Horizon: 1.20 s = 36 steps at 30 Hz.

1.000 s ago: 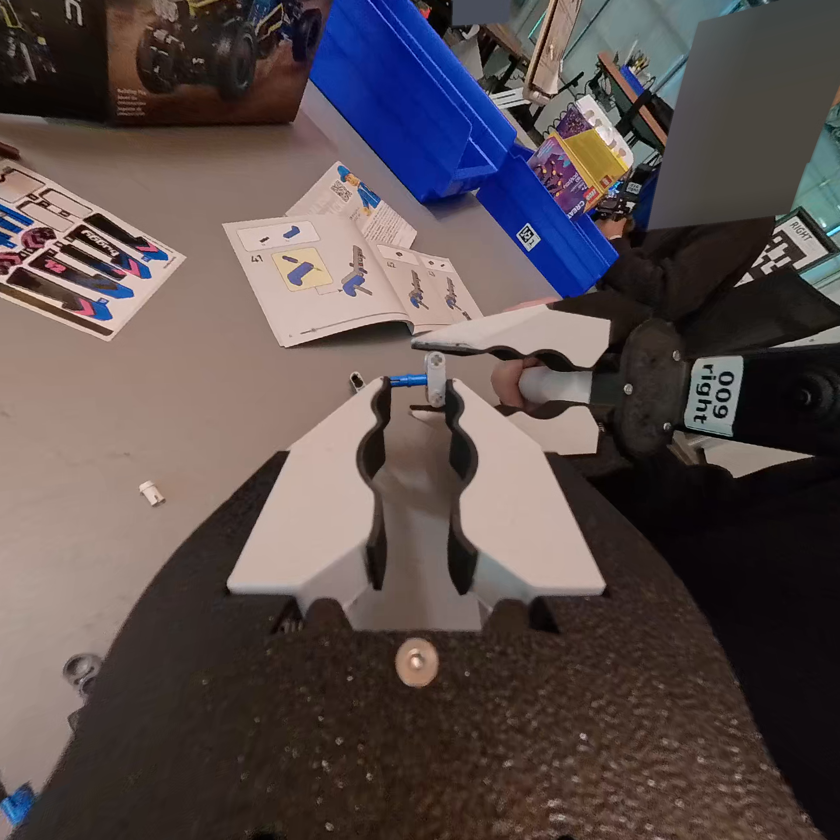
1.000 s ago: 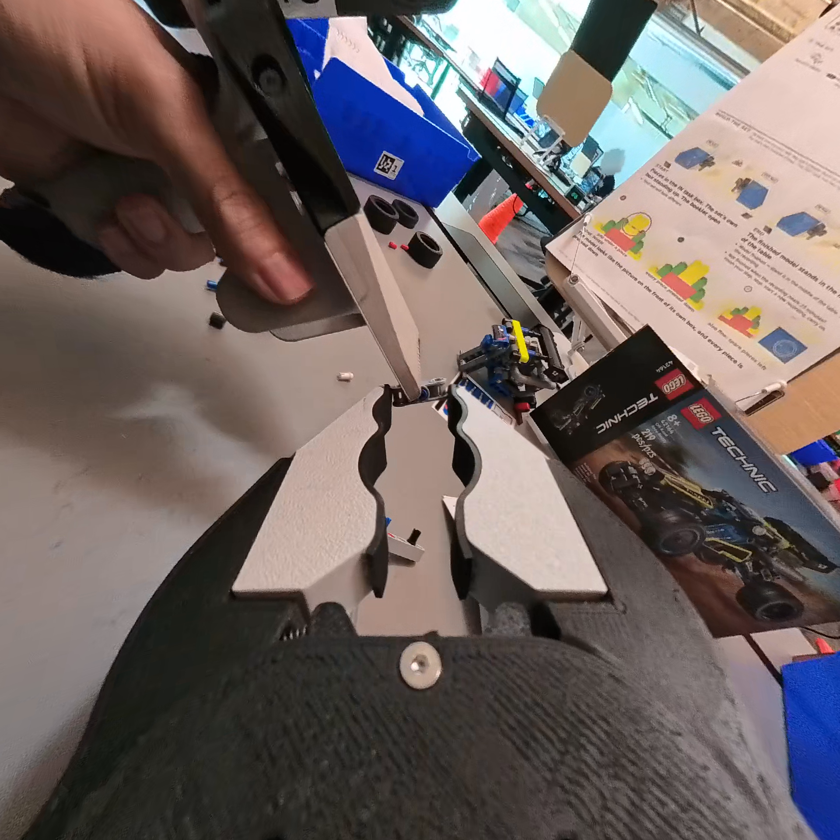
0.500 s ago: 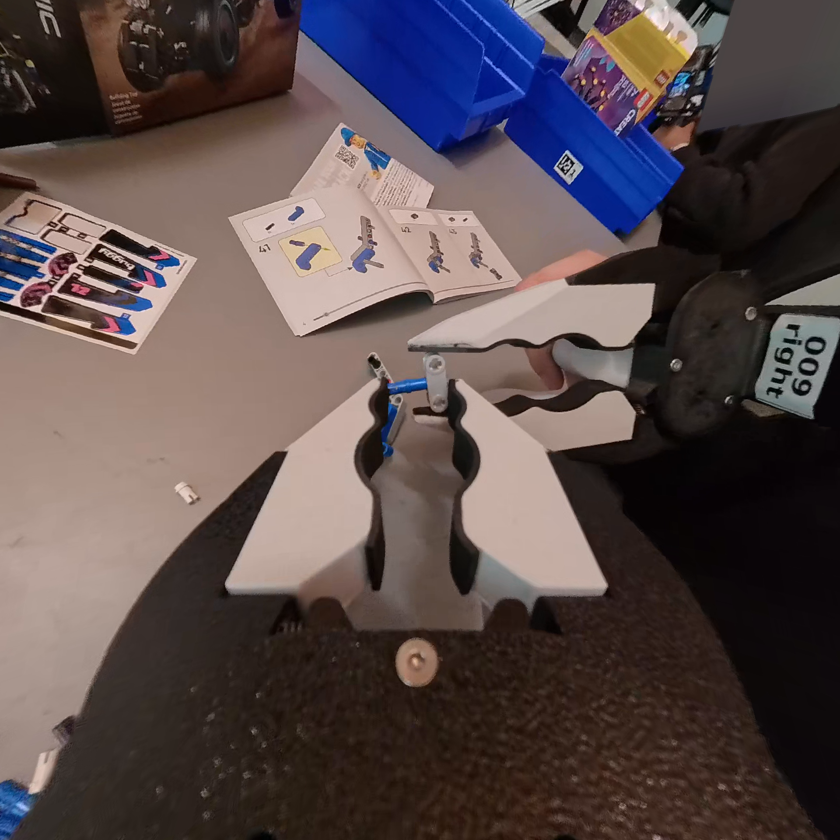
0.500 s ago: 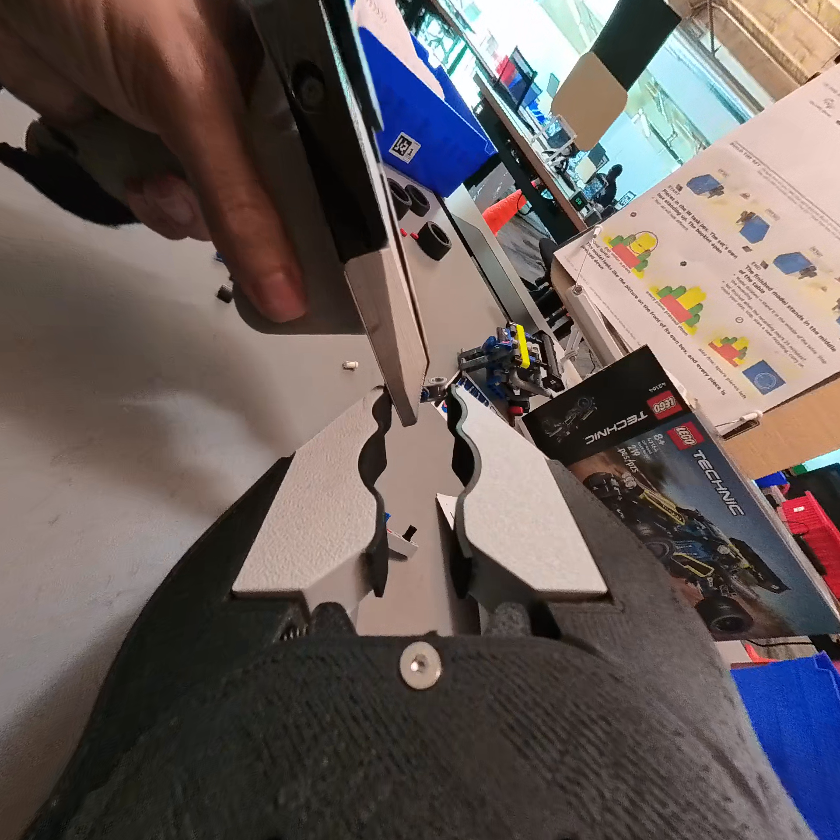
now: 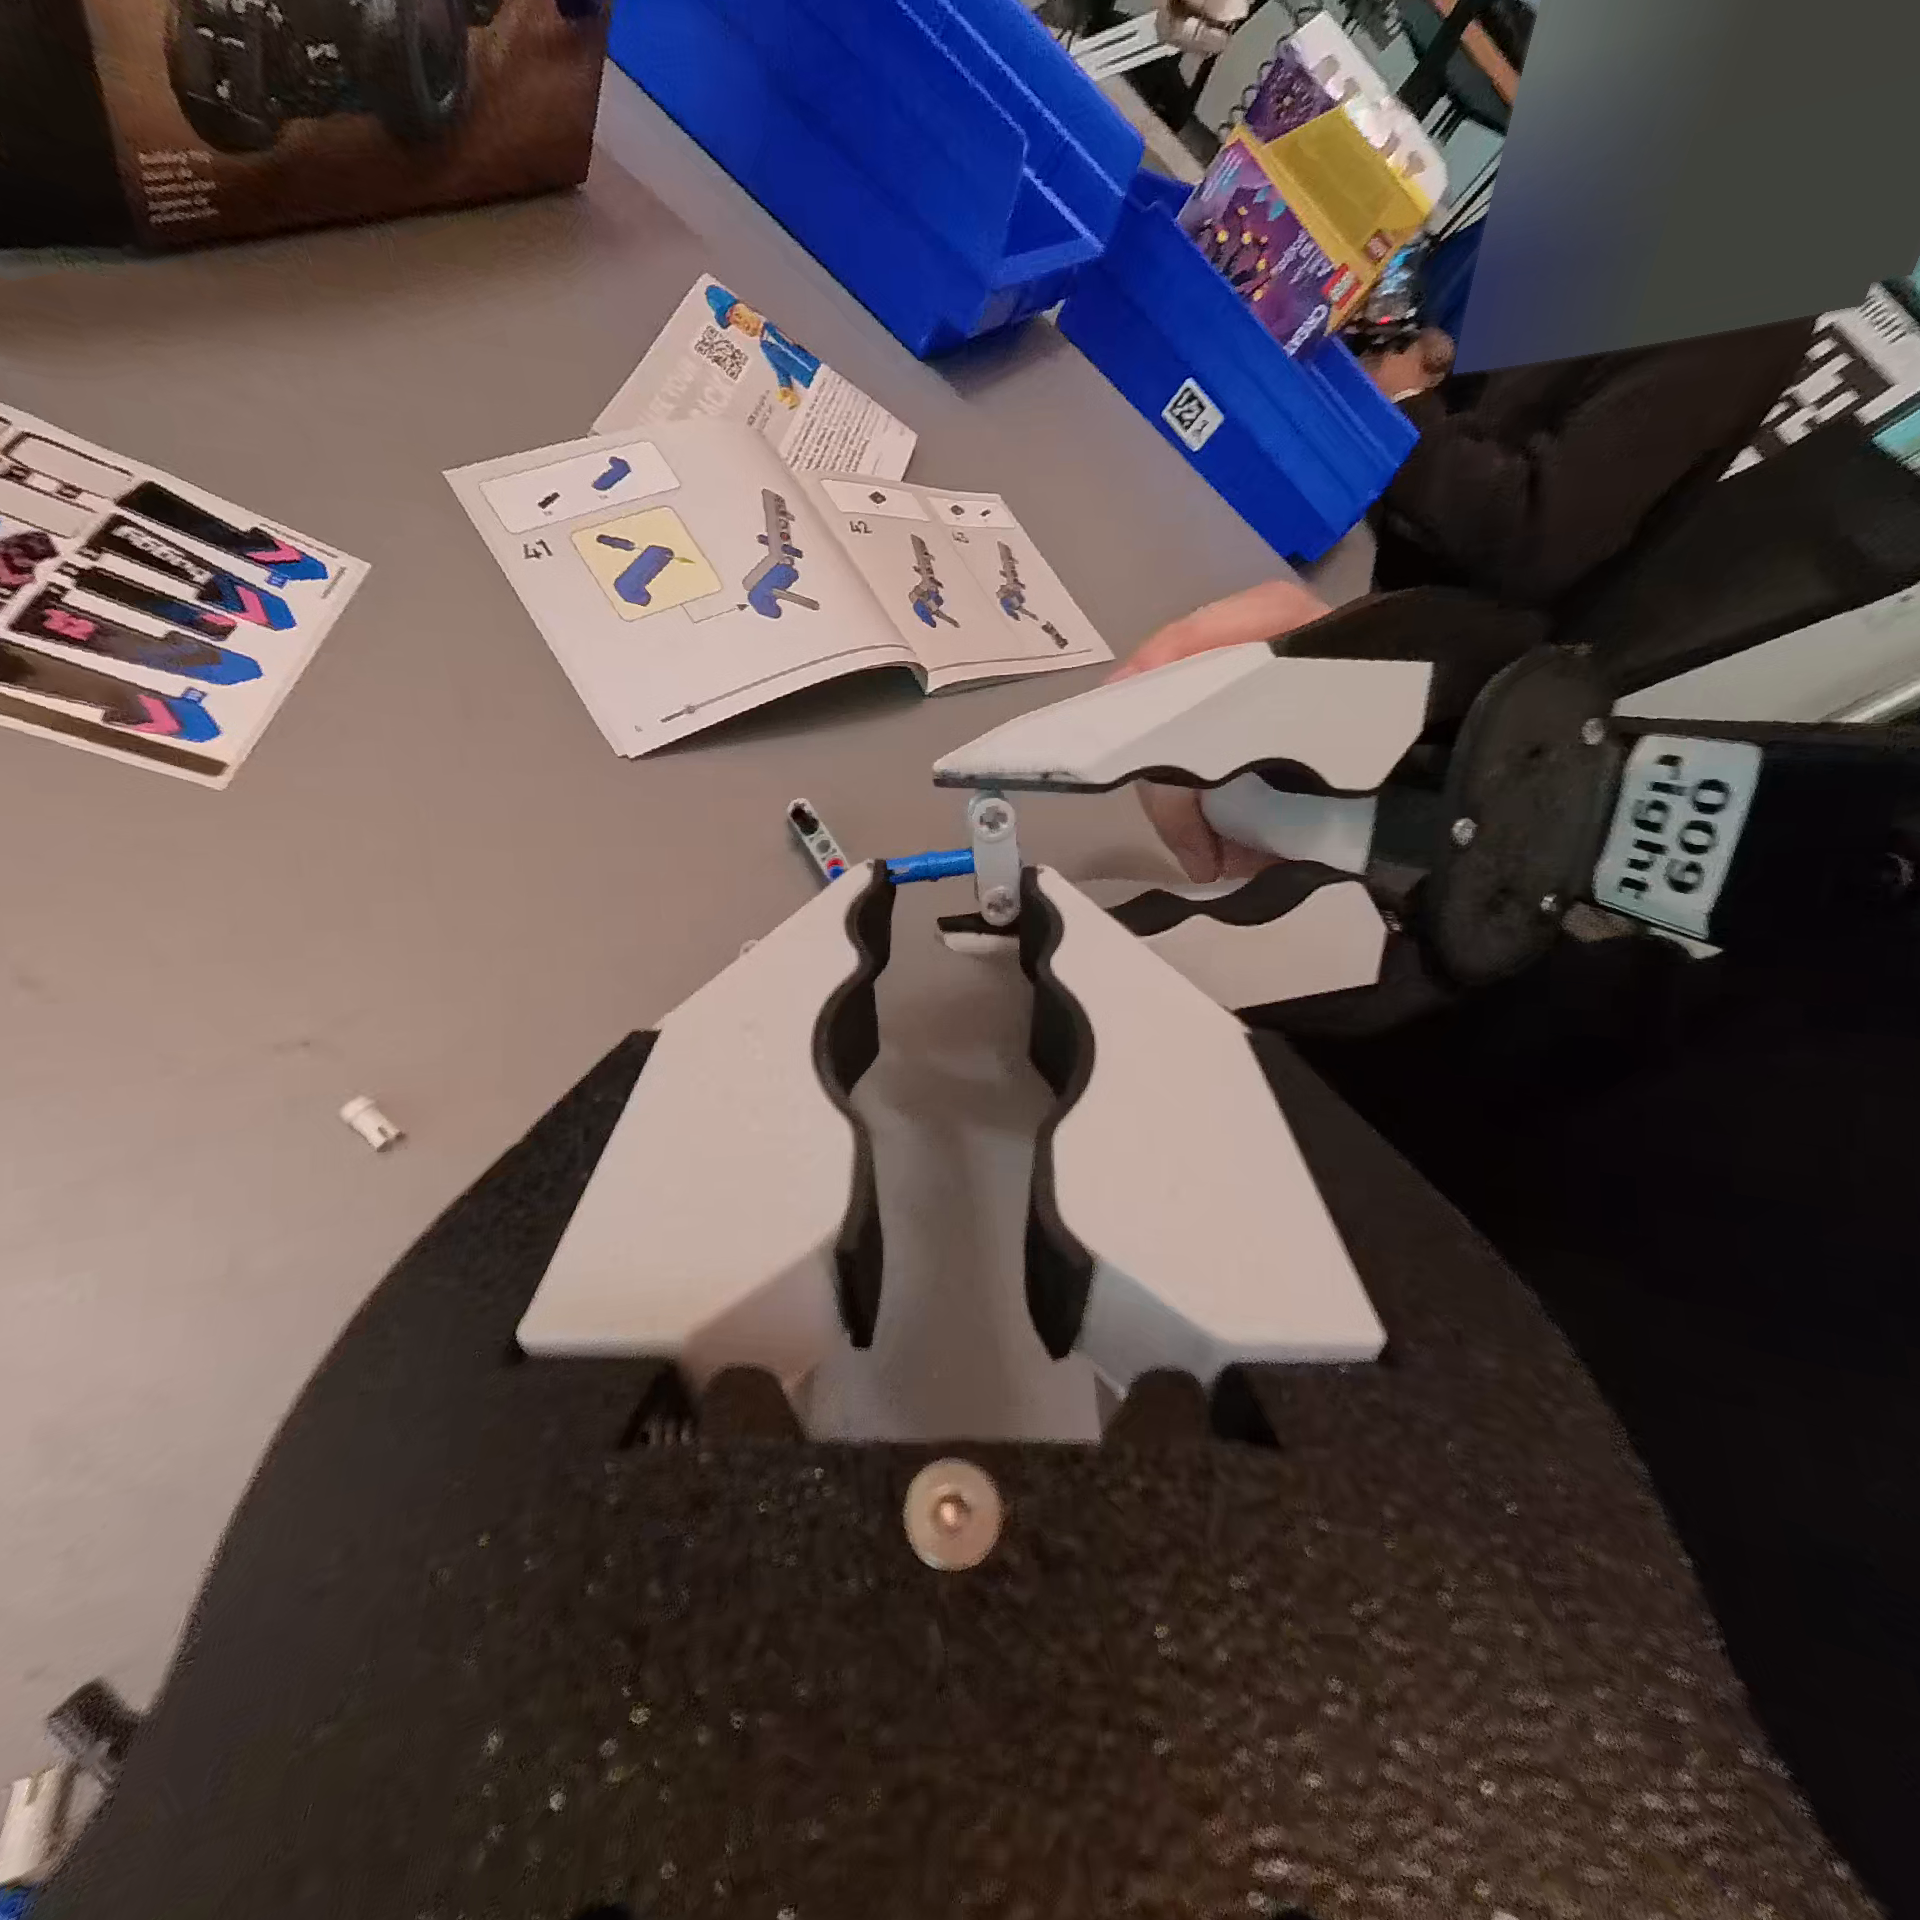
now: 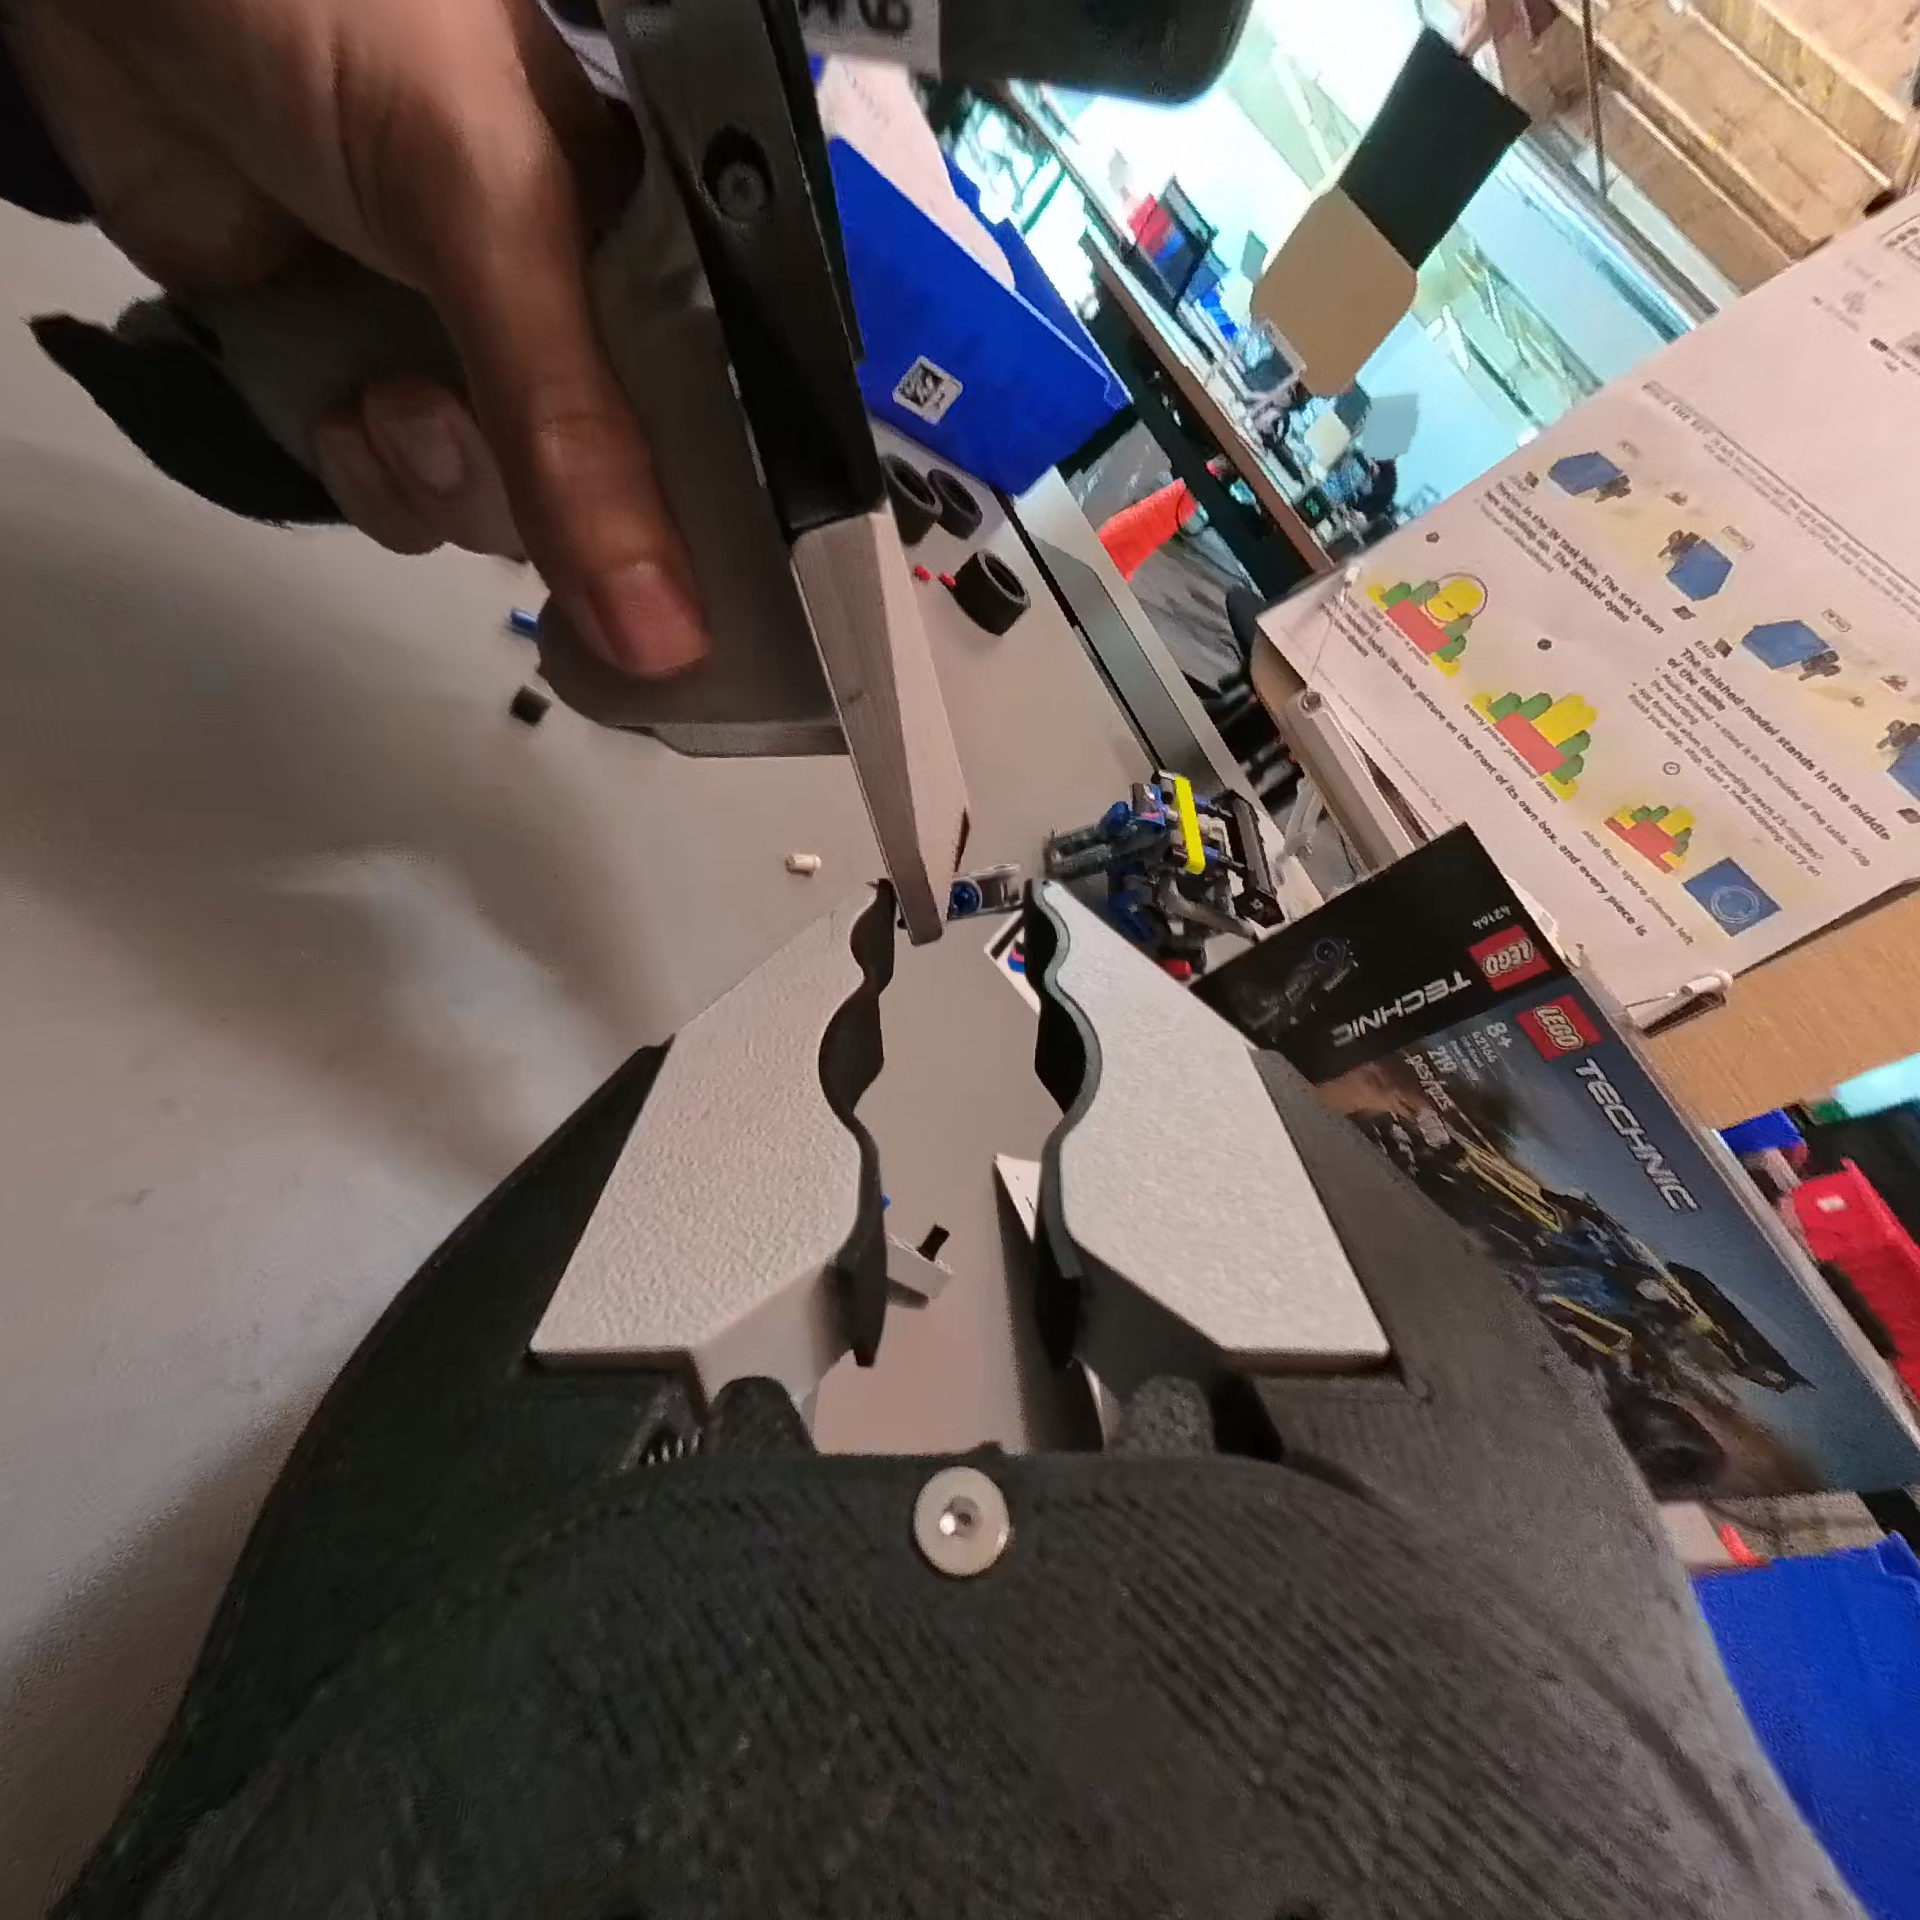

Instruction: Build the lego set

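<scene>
Grey tabletop (image 5: pixel 364 935) carries everything, with the open instruction booklet (image 5: pixel 727 582) as the anchor: a sticker sheet (image 5: pixel 156 613) lies to its left, blue bins (image 5: pixel 935 156) stand behind it, and the set's box (image 6: pixel 1558 1143) sits farther off beside the half-built blue model (image 6: pixel 1164 852). Just in front of the booklet, the left gripper (image 5: pixel 951 883) holds a blue axle pin (image 5: pixel 928 864) level across its tips, jaws pinching the small assembly by its ends, probably to steady it. A grey two-hole connector (image 5: pixel 994 857) stands upright on that pin, and the right gripper (image 5: pixel 997 862) comes in from the side with its jaws closed on the connector from above and below, likely seating it along the axle. Nearer the booklet, a small dark-tipped beam (image 5: pixel 816 836) lies loose, and a white pin (image 5: pixel 371 1122) rests well off to the left.
</scene>
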Tool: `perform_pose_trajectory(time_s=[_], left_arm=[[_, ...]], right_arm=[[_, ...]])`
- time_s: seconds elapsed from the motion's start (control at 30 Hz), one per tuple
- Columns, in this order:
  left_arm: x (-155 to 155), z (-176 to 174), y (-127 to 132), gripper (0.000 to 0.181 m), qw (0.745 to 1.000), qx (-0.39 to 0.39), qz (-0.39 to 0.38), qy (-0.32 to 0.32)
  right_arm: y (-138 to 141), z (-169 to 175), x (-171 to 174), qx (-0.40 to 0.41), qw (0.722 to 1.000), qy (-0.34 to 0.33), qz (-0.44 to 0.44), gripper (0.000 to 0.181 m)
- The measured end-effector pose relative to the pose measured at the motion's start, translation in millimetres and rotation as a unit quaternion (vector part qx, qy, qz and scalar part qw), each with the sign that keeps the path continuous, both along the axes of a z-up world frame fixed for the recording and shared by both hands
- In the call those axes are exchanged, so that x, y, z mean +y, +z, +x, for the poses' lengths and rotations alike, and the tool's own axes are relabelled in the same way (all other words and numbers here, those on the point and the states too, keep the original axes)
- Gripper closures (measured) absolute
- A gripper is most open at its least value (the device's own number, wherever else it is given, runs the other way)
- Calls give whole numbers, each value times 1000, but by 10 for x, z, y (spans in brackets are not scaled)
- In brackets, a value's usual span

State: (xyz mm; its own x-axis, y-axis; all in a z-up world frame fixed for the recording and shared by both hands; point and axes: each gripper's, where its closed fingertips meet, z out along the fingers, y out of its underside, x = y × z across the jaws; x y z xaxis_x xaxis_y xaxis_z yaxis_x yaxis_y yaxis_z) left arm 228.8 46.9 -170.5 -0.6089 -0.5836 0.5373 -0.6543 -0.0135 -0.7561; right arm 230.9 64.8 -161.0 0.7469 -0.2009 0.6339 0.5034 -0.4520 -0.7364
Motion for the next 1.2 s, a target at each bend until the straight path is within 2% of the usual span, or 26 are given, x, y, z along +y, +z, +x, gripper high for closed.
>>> perform_pose_trajectory(time_s=[0.23, 0.7, 0.93, 1.0, 1.2], left_arm=[[-41, -84, 75, 160, 995, 45, -83, -32], [-34, -43, -49, 161, 1000, 5, -5, -21], [-125, -91, -12, 163, 998, 17, -48, -41], [-165, -91, -51, 163, 998, 18, -41, -41], [-178, -95, 32, 163, 995, 33, -78, -51]], right_arm=[[77, -83, -27, 6, 997, 55, 52, 159], [-40, -44, -27, -11, 999, 39, 22, 158], [13, -98, 16, -16, 998, 53, 42, 154], [-38, -75, 11, -26, 998, 47, 19, 156], [36, -60, -49, -18, 997, 51, 49, 156]])
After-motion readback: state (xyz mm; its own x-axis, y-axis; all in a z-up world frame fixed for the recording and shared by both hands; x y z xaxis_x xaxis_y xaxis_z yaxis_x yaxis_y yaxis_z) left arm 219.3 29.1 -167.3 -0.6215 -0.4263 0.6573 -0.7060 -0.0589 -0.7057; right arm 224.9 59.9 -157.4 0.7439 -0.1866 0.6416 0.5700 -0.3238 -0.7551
